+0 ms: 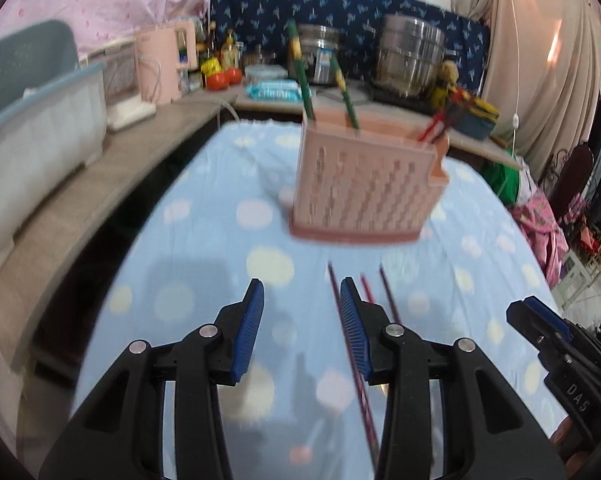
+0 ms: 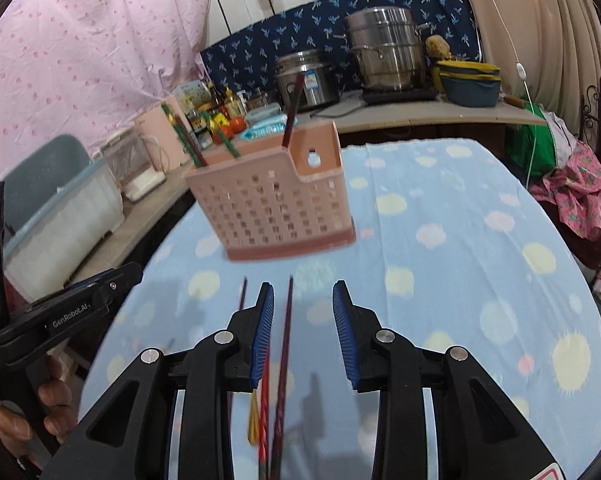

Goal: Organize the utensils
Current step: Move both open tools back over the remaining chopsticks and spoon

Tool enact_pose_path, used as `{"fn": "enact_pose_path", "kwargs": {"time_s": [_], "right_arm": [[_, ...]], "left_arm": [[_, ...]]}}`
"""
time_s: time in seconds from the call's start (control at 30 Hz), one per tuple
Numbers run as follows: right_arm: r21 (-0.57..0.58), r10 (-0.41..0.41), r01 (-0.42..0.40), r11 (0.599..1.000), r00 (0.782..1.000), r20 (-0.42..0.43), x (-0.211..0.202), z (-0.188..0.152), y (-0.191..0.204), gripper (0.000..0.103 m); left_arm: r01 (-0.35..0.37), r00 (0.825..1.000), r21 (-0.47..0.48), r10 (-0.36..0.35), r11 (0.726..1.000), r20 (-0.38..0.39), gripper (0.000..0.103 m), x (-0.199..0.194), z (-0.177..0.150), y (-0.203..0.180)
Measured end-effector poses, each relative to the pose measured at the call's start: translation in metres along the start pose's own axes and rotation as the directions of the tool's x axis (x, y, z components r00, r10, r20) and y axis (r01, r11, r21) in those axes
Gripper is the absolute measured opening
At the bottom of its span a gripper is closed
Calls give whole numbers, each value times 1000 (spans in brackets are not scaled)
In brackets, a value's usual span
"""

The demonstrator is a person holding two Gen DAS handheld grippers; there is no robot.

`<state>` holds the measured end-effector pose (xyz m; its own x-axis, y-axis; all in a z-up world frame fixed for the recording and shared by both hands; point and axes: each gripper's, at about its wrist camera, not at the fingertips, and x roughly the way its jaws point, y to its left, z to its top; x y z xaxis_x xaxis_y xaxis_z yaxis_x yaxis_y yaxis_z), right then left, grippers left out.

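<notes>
A pink slotted utensil holder (image 1: 360,184) stands on the blue spotted tablecloth and shows in the right wrist view too (image 2: 276,204). Green chopsticks (image 1: 300,72) and a red one (image 1: 430,128) stand in it. Several dark red chopsticks (image 1: 354,356) lie on the cloth in front of it, also in the right wrist view (image 2: 282,364). My left gripper (image 1: 302,292) is open above the cloth, the chopsticks beside its right finger. My right gripper (image 2: 302,292) is open, with a chopstick lying between its fingers, near the left one.
A wooden shelf at the left holds a white and blue plastic bin (image 1: 32,152) and a pink appliance (image 1: 162,64). A counter at the back carries steel pots (image 2: 384,52), bottles, tomatoes and a yellow container (image 2: 468,80). Clothes hang over a chair at the right (image 2: 576,196).
</notes>
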<state>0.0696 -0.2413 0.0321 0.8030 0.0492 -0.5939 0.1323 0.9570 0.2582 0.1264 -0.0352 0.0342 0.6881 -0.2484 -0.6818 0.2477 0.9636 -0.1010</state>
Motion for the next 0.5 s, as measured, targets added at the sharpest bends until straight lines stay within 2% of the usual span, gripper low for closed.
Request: {"fn": "enact_pose_path", "kwargs": {"time_s": [0.2,0.5], "right_arm": [[-24,-29,27,999,995,-96,-1,-51,4,31],[-54,-16,6,999,982,-187,4,-99,19,31]], "left_arm": [[0,996,11,1,1000,-90,38,9,-45,-4],[20,988,19,-17,1000,-155,38,16,-74,-14]]}}
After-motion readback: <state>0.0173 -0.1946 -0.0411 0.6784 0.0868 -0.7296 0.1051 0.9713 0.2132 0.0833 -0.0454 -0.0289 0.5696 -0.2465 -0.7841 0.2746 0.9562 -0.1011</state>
